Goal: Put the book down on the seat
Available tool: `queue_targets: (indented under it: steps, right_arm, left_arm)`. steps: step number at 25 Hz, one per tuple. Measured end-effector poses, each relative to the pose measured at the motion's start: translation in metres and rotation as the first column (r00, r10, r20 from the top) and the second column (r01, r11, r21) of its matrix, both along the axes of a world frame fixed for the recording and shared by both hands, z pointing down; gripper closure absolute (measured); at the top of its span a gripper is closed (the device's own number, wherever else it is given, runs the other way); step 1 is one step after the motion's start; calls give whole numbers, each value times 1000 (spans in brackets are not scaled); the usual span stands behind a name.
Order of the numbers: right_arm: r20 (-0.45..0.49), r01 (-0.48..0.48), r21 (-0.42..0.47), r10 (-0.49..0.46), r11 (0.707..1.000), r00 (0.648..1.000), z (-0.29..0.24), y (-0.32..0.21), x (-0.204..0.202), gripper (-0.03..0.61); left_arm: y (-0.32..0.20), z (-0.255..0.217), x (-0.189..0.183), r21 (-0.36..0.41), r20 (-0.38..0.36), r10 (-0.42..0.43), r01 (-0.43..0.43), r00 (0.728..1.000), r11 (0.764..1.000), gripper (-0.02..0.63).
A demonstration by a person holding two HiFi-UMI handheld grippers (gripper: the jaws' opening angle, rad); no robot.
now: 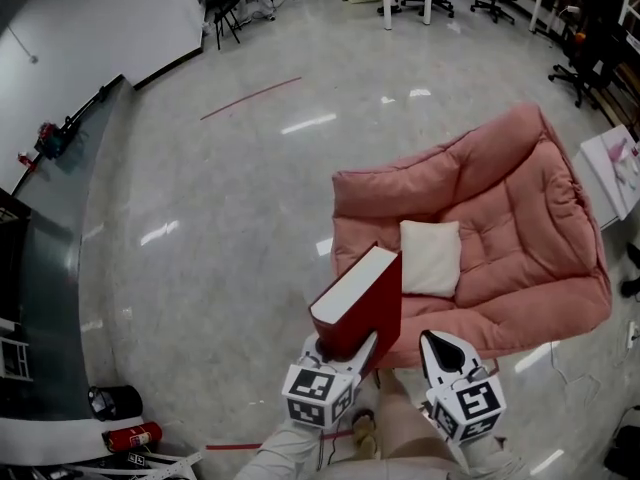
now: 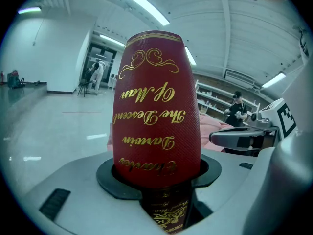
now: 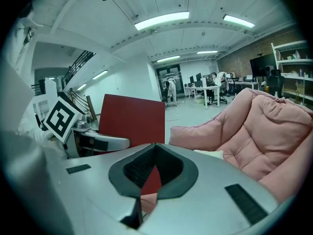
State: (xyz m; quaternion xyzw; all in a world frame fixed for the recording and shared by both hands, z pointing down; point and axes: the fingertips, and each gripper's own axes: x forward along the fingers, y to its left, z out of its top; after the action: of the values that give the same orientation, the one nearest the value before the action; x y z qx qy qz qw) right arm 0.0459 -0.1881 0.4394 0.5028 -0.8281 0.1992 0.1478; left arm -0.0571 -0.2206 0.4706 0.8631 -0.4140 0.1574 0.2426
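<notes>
A red hardback book (image 1: 360, 303) with gold lettering on its spine (image 2: 156, 111) stands upright in my left gripper (image 1: 345, 353), whose jaws are shut on its lower end (image 2: 156, 180). The book hangs over the near edge of a pink cushioned seat (image 1: 510, 218), in front of a cream pillow (image 1: 430, 256) that lies on the seat. My right gripper (image 1: 445, 343) is just right of the book, shut and holding nothing. In the right gripper view its tips (image 3: 152, 148) meet, with the book (image 3: 132, 119) to the left and the seat (image 3: 254, 126) to the right.
Glossy grey floor surrounds the seat. A dark counter (image 1: 50, 268) runs along the left, with a red cylinder (image 1: 130, 436) at its foot. Office chairs (image 1: 580, 68) and desks stand at the far right. The person's leg (image 1: 400, 428) is below the grippers.
</notes>
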Motion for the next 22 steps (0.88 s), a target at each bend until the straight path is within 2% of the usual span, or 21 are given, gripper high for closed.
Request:
queue_targets:
  steps: [10, 22]
  right_arm:
    - [26, -44, -70, 46, 997, 999, 52, -53, 23, 578]
    - [50, -71, -144, 79, 987, 996, 106, -89, 39, 578]
  left_arm:
    - [-62, 63, 37, -78, 37, 59, -56, 998, 995, 364]
    - [-113, 135, 59, -199, 48, 132, -120, 990, 973, 364]
